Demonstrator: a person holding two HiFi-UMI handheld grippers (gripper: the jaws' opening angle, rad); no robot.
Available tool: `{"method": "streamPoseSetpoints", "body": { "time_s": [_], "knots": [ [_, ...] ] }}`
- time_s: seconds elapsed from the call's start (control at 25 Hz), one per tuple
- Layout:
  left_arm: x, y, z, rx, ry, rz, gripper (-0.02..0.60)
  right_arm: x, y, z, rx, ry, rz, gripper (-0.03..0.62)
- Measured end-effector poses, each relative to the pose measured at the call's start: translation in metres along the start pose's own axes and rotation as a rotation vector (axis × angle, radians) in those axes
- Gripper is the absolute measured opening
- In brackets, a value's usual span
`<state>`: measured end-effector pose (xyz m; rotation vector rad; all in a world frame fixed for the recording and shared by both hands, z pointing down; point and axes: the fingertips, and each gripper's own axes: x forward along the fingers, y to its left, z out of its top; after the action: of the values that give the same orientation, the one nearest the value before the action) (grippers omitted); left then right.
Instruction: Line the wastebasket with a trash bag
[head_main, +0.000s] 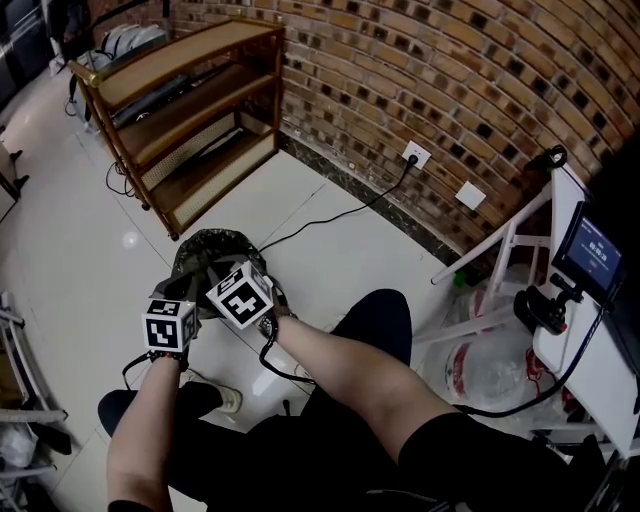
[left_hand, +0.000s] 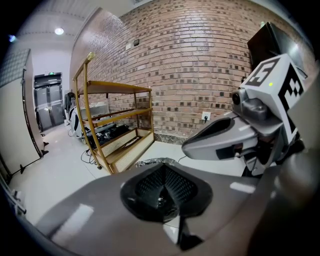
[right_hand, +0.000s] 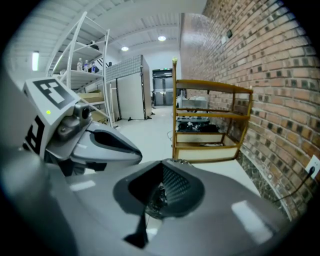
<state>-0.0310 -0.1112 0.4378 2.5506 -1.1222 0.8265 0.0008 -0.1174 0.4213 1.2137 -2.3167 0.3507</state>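
Jaws on my left gripper (left_hand: 162, 200) and right gripper (right_hand: 159, 197) are both pinched tight on crinkled film of the dark trash bag (head_main: 214, 240). It drapes over the wastebasket (head_main: 186, 268) on the floor, near the wooden shelf (head_main: 190, 110).

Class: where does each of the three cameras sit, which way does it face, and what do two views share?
Head view: on the person's head, steeply down at the wastebasket; forearms, left tongs, right tongs show.
Left gripper view: rides left tongs, looks along them, shut on trash bag, towards wooden shelf; right tongs at right.
Right gripper view: rides right tongs, same aim; left tongs at left.
Shared: wooden shelf and brick wall in all three.
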Motion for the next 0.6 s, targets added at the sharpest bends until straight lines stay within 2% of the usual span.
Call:
{"method": "streamPoseSetpoints", "body": {
  "time_s": [0.4, 0.6],
  "knots": [
    [0.005, -0.003, -0.006, -0.001, 0.004, 0.008, 0.002, 0.003, 0.0, -0.009, -0.004, 0.018, 0.012, 0.002],
    [0.019, -0.016, 0.004, 0.017, -0.01, -0.025, 0.002, -0.001, -0.018, -0.015, 0.015, 0.01, -0.01, 0.002]
  ]
}}
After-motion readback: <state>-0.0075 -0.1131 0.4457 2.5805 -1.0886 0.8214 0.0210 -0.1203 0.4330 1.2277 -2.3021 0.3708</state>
